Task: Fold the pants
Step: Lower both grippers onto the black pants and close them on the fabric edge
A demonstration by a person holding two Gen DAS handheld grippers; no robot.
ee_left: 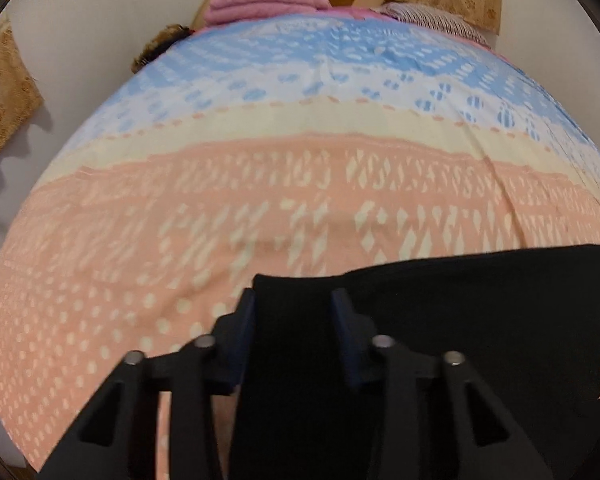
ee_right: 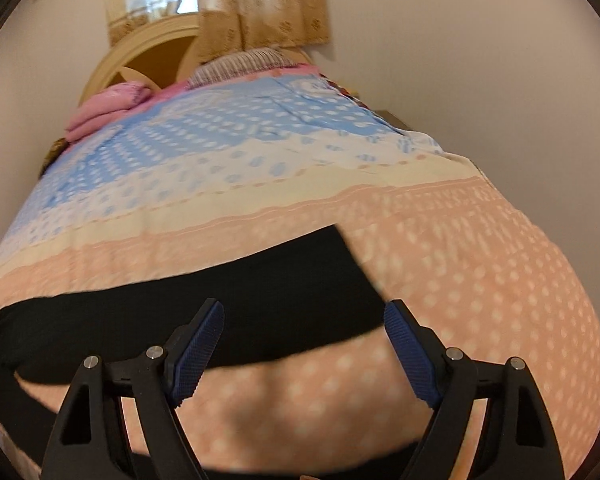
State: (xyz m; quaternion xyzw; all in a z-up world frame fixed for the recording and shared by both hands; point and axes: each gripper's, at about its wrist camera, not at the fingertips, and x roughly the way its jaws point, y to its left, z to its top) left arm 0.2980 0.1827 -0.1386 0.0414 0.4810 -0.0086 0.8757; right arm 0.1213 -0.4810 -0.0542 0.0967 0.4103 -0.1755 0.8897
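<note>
Black fingers of the left gripper [ee_left: 294, 300] stood nearest the left wrist lens, its blue pads set partly apart with a corner of the pants [ee_left: 460, 320] lying between them; whether the pads pressed the cloth could not be told, since the dark fabric hid the contact. Those pants were black and lay flat on the bed [ee_left: 260, 184], spreading from between the fingers off to the right edge of that view. From the right wrist, the right gripper [ee_right: 304, 316] hung over the bed with its jaws spread wide and nothing gripped; its left pad showed over the black cloth, its right pad over the bare peach cover. There the pants [ee_right: 220, 312] ran as a dark band from the left edge to a slanted end near the middle. Farther off, at the head of the bed, lay a folded pink blanket [ee_left: 266, 2] against a round headboard [ee_right: 140, 52], with a curtain [ee_right: 260, 4] above.
</note>
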